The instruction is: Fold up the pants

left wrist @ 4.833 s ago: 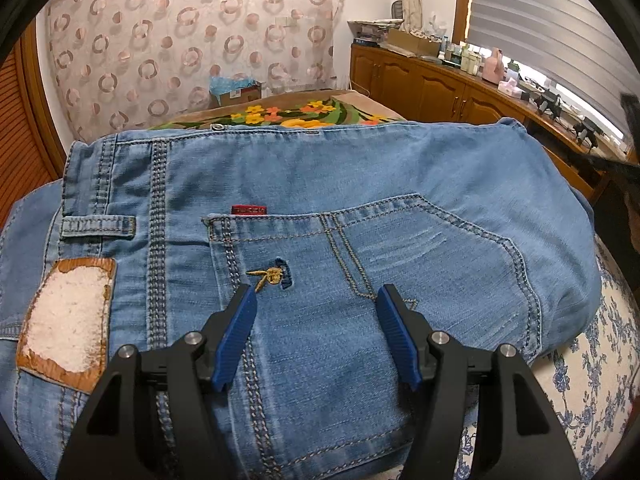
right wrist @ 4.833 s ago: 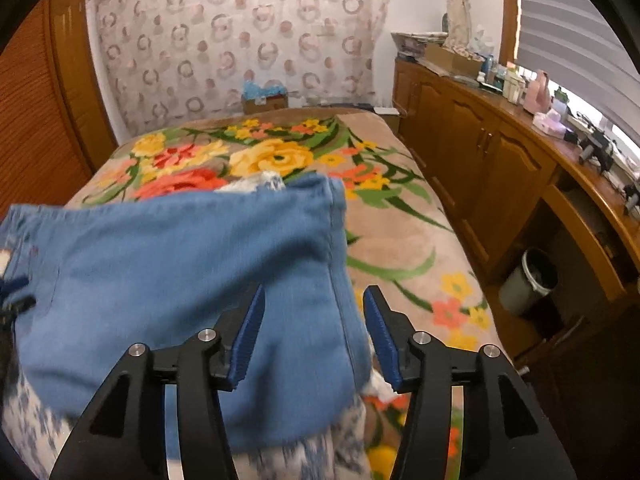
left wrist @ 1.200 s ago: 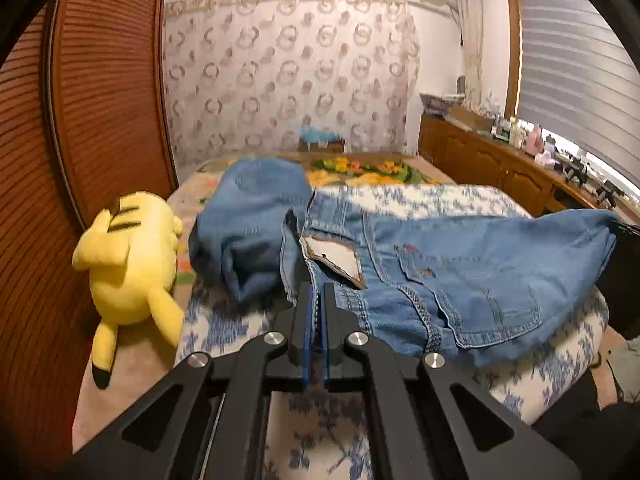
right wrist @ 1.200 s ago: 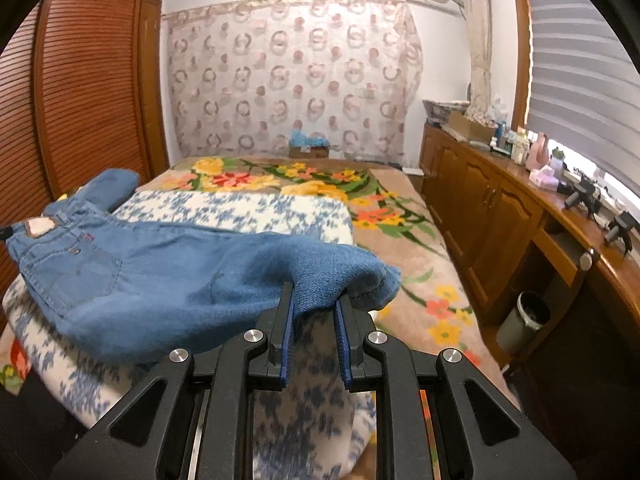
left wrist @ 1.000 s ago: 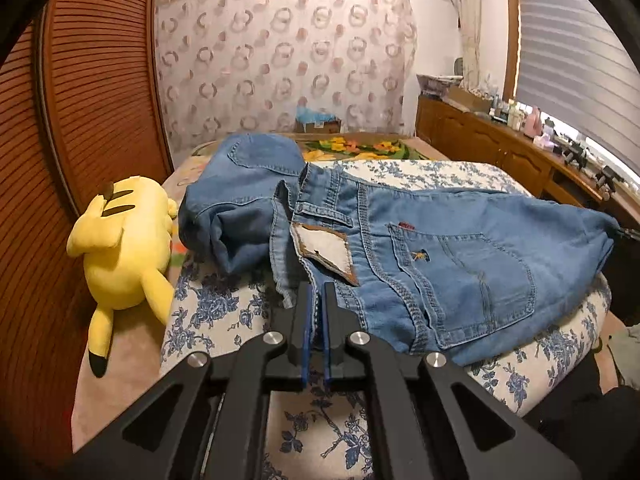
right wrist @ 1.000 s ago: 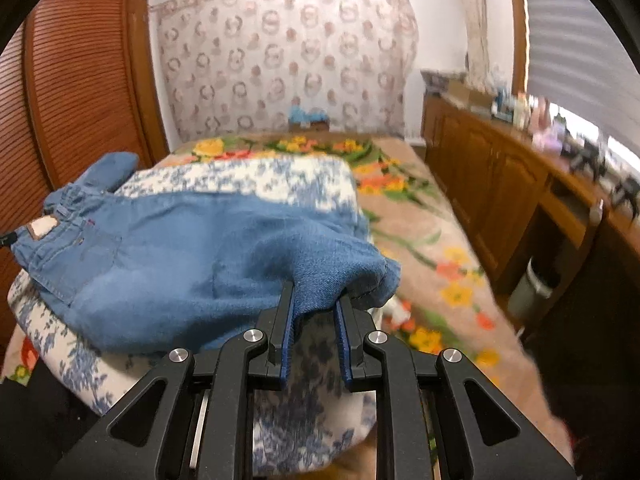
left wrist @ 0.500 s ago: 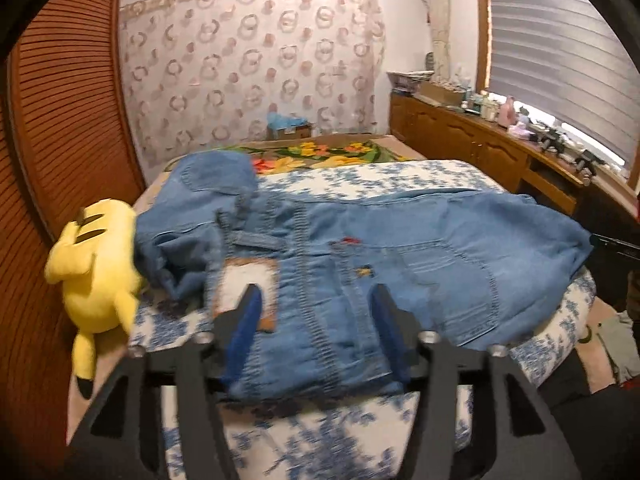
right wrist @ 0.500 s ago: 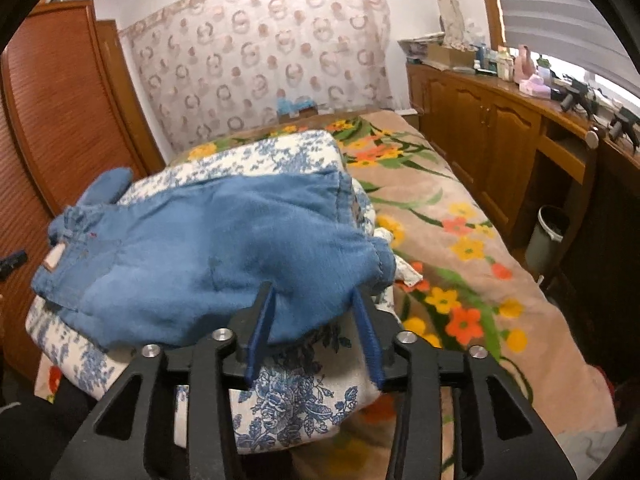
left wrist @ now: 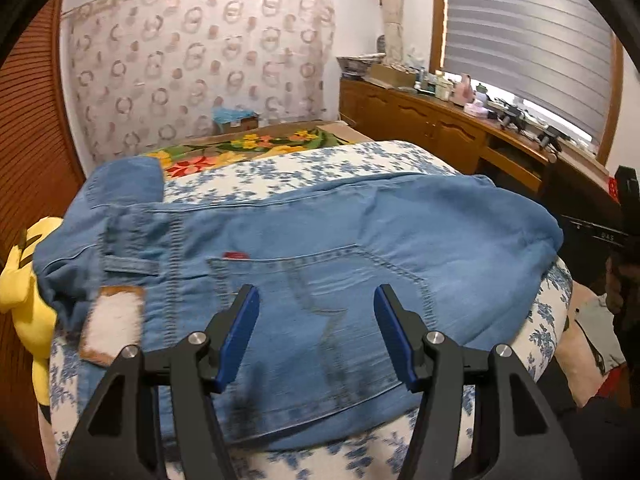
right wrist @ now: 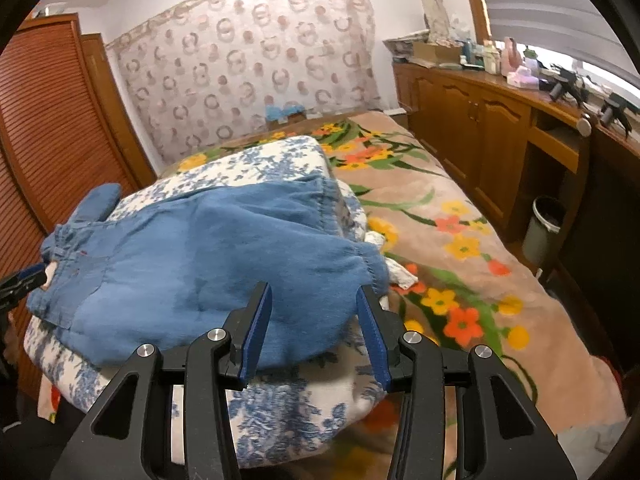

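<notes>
Blue denim pants (left wrist: 320, 240) lie folded across a blue-flowered white cushion (left wrist: 304, 164), back pocket and a leather waist patch (left wrist: 110, 326) facing up. My left gripper (left wrist: 316, 320) is open and empty, just above the back pocket near the waist end. In the right wrist view the pants (right wrist: 192, 256) lie with the leg end toward me. My right gripper (right wrist: 314, 320) is open and empty at the front edge of the leg end. The left gripper's tip (right wrist: 24, 280) shows at the waist.
A yellow plush toy (left wrist: 20, 280) lies left of the cushion beside a slatted wooden wardrobe (right wrist: 40, 140). A flowered blanket (right wrist: 460, 248) covers the bed. Wooden cabinets (right wrist: 480, 128) with clutter line the right side, with a bin (right wrist: 544, 228) below.
Both grippers, shut on the pants' waist and leg end a second ago, have opened and let go. The pants now lie flat on the cushion. Both grippers moved in closer over them.
</notes>
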### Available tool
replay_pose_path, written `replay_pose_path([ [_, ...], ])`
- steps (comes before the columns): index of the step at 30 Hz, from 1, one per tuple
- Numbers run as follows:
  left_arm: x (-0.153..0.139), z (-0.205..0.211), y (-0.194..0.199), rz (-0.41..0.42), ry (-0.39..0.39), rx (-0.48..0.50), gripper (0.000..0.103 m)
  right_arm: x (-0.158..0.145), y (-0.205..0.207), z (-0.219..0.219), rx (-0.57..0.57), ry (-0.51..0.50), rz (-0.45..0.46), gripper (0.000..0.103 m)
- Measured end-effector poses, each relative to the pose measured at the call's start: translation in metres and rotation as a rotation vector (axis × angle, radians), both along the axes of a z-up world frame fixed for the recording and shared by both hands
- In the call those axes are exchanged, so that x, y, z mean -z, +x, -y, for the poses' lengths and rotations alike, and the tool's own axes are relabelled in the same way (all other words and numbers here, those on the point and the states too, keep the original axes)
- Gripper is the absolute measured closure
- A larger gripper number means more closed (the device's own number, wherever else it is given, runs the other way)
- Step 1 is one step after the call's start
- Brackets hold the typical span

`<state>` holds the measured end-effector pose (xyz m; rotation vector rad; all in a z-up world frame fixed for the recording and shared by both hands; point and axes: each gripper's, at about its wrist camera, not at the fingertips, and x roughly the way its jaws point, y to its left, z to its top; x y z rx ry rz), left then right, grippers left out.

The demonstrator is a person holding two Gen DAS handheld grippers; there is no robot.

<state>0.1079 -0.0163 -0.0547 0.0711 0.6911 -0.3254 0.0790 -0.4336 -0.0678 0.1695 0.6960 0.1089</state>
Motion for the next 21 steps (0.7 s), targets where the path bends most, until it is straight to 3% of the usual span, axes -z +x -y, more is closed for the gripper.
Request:
replay_pose_path([
  [2, 0.001, 0.007, 0.001, -0.005, -0.002, 0.011, 0.044, 0.004, 0.0, 0.006, 0.026, 0.0, -0.01, 0.051],
  [21, 0.013, 0.037, 0.012, -0.043, 0.01, 0.048, 0.044, 0.017, 0.013, 0.001, 0.005, 0.039, -0.041, 0.05],
])
